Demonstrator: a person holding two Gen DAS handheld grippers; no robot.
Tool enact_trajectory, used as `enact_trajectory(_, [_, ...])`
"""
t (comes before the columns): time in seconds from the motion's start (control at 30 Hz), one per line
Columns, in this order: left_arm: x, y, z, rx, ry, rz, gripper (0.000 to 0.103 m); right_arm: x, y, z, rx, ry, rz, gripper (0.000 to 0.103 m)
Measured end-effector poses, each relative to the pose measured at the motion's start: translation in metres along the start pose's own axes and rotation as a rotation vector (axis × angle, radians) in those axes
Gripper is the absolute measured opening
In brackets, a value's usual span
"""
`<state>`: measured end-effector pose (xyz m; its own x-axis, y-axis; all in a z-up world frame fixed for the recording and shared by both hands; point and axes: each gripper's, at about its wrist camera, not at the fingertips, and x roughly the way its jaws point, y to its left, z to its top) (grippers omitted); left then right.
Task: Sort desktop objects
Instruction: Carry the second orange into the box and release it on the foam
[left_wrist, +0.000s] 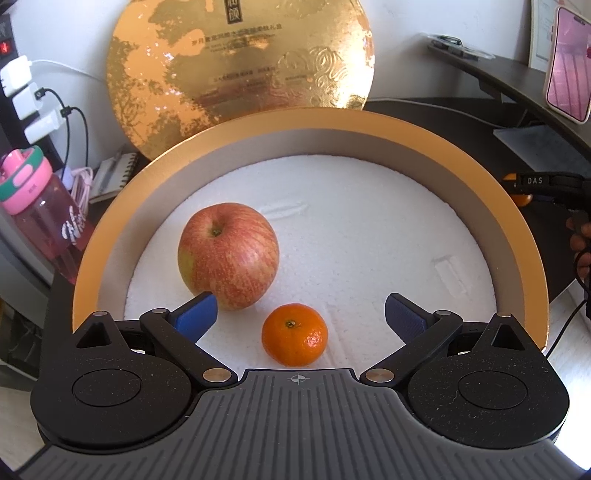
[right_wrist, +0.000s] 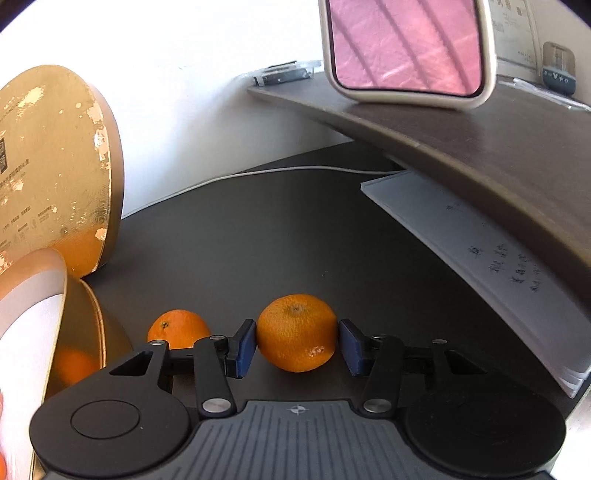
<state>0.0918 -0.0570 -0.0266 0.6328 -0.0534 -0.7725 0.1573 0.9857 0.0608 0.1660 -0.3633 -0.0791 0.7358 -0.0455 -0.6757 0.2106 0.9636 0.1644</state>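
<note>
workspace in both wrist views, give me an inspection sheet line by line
surface: dark desk, with a raised dark shelf at the right.
job's things: round gold box with white foam floor holds an apple and a small tangerine; two more tangerines on the desk, one between the right claw's pads, one beside the box.
clutter: gold lid leaning on the wall, pink bottle, notebook, papers, phone on the shelf.
grippers: left claw open over the box; right claw open around a tangerine, contact unclear.
cables: chargers and leads at left; white cable on the desk.
surroundings: white wall.
</note>
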Motion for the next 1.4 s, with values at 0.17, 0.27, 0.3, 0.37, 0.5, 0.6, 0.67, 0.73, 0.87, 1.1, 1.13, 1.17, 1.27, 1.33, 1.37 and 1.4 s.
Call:
enact_trajectory(0.17, [-0.007, 0.001, -0.002, -0.004, -0.014, -0.007, 0.100, -0.029, 0.004, -0.005, -0.012, -0.030, 0.022, 0.048])
enact_trajectory(0.27, [-0.011, 0.003, -0.005, -0.007, -0.022, -0.011, 0.100, -0.050, 0.011, -0.006, -0.026, -0.056, 0.040, 0.048])
enact_trajectory(0.3, [-0.013, 0.004, -0.006, -0.009, -0.026, -0.010, 0.100, -0.057, 0.015, -0.005, -0.032, -0.065, 0.048, 0.048])
enact_trajectory(0.37, [-0.017, 0.008, -0.007, -0.021, -0.031, -0.010, 0.100, -0.070, 0.021, -0.005, -0.044, -0.084, 0.064, 0.048])
enact_trajectory(0.5, [-0.023, 0.018, -0.012, -0.043, -0.039, -0.003, 0.100, -0.097, 0.040, -0.006, -0.078, -0.112, 0.104, 0.048])
enact_trajectory(0.6, [-0.027, 0.026, -0.016, -0.060, -0.043, 0.000, 0.100, -0.111, 0.060, -0.007, -0.110, -0.111, 0.148, 0.049])
enact_trajectory(0.67, [-0.028, 0.031, -0.018, -0.070, -0.045, 0.002, 0.100, -0.124, 0.067, -0.008, -0.136, -0.105, 0.179, 0.049])
enact_trajectory(0.73, [-0.030, 0.036, -0.022, -0.081, -0.046, 0.004, 0.100, -0.121, 0.082, -0.007, -0.165, -0.083, 0.214, 0.049])
enact_trajectory(0.87, [-0.033, 0.047, -0.028, -0.101, -0.045, 0.016, 0.100, -0.115, 0.110, -0.014, -0.222, -0.031, 0.281, 0.049])
enact_trajectory(1.1, [-0.036, 0.068, -0.038, -0.142, -0.039, 0.040, 0.101, -0.107, 0.151, -0.038, -0.330, 0.072, 0.317, 0.049])
enact_trajectory(1.13, [-0.037, 0.072, -0.039, -0.149, -0.038, 0.040, 0.101, -0.106, 0.156, -0.040, -0.346, 0.084, 0.317, 0.049])
enact_trajectory(1.17, [-0.037, 0.075, -0.040, -0.156, -0.038, 0.042, 0.101, -0.105, 0.160, -0.044, -0.363, 0.099, 0.316, 0.049])
enact_trajectory(1.27, [-0.041, 0.083, -0.043, -0.163, -0.055, 0.011, 0.100, -0.101, 0.171, -0.054, -0.401, 0.142, 0.315, 0.049])
enact_trajectory(1.33, [-0.045, 0.084, -0.044, -0.159, -0.073, 0.012, 0.101, -0.098, 0.180, -0.059, -0.420, 0.158, 0.321, 0.049])
enact_trajectory(1.37, [-0.047, 0.085, -0.045, -0.158, -0.082, 0.009, 0.101, -0.097, 0.183, -0.061, -0.427, 0.164, 0.323, 0.049])
enact_trajectory(1.4, [-0.050, 0.086, -0.046, -0.160, -0.091, 0.000, 0.101, -0.096, 0.187, -0.063, -0.434, 0.170, 0.325, 0.049])
